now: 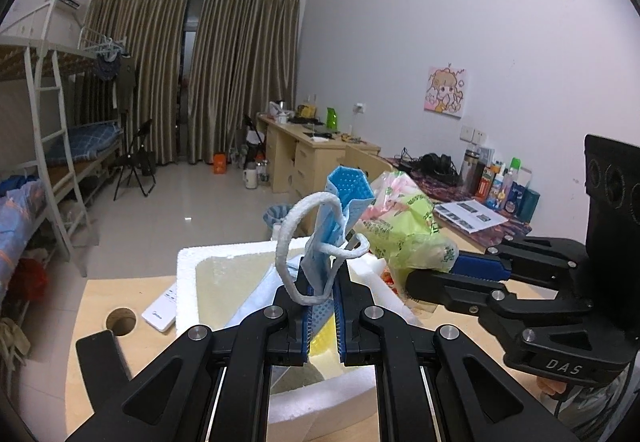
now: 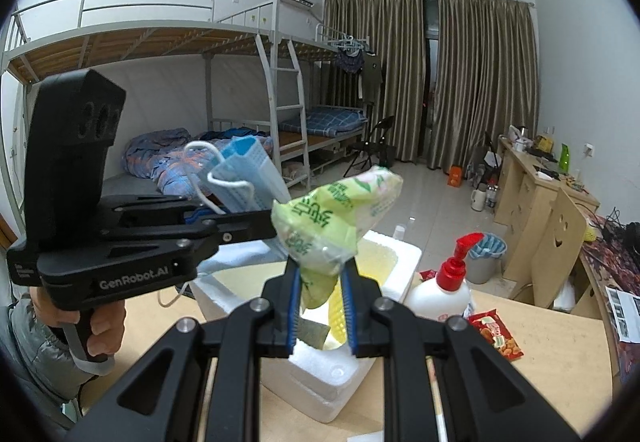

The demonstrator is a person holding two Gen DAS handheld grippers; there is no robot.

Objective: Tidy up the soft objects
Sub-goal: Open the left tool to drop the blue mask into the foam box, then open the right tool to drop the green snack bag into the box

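Presently, in the left wrist view, the left gripper (image 1: 322, 306) is seen pinched on a blue face mask (image 1: 326, 242), whose white ear loops (image 1: 298, 230) hang free around the pads. The mask is held up over a white foam box (image 1: 188, 282) that rests on a wooden table (image 1: 96, 306). To the right, the right gripper (image 1: 448, 266) is clamped on a green plastic packet (image 1: 404, 230) — crumpled, printed with text. A white remote (image 1: 162, 310) lies just beside the box.

In the right wrist view, the right gripper (image 2: 322, 282) is closed on the green plastic packet (image 2: 332, 218), above the foam box (image 2: 312, 370). The left gripper (image 2: 256, 218) is seen at left (a hand (image 2: 100, 326) grips its handle), with the face mask (image 2: 240, 182) raised between its fingers. A red-pump bottle (image 2: 444, 290) and a red snack packet (image 2: 496, 334) stand on the table (image 2: 560, 362) — right of the box.
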